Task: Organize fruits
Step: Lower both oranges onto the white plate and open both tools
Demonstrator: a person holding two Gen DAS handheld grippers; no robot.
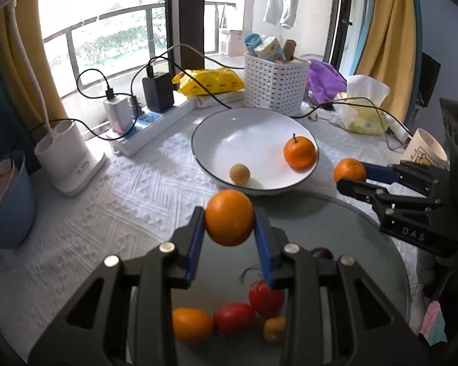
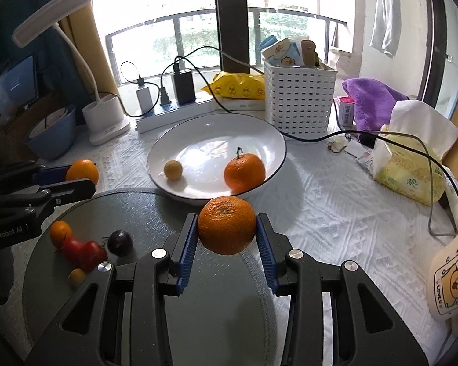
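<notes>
My left gripper (image 1: 229, 218) is shut on a smooth orange (image 1: 229, 217), held above the far edge of the grey round tray (image 1: 366, 244). My right gripper (image 2: 227, 229) is shut on a mandarin (image 2: 227, 228), held above the same tray (image 2: 155, 213); it also shows in the left wrist view (image 1: 349, 174). The white plate (image 1: 216, 128) beyond holds a stemmed mandarin (image 1: 299, 153) and a small yellow fruit (image 1: 239, 174). On the tray lie an orange (image 1: 191, 324), two red tomatoes (image 1: 234, 318), a small yellow fruit (image 1: 274, 329) and a dark plum (image 2: 120, 242).
A white basket (image 2: 299, 97), yellow packet (image 2: 238, 87), power strip with chargers (image 2: 174, 109), desk lamp base (image 2: 105, 119), blue bowl (image 2: 52, 137), tissue pack (image 2: 412, 158) and purple cloth (image 2: 372, 100) ring the plate. A black cable (image 2: 381, 135) crosses the right side.
</notes>
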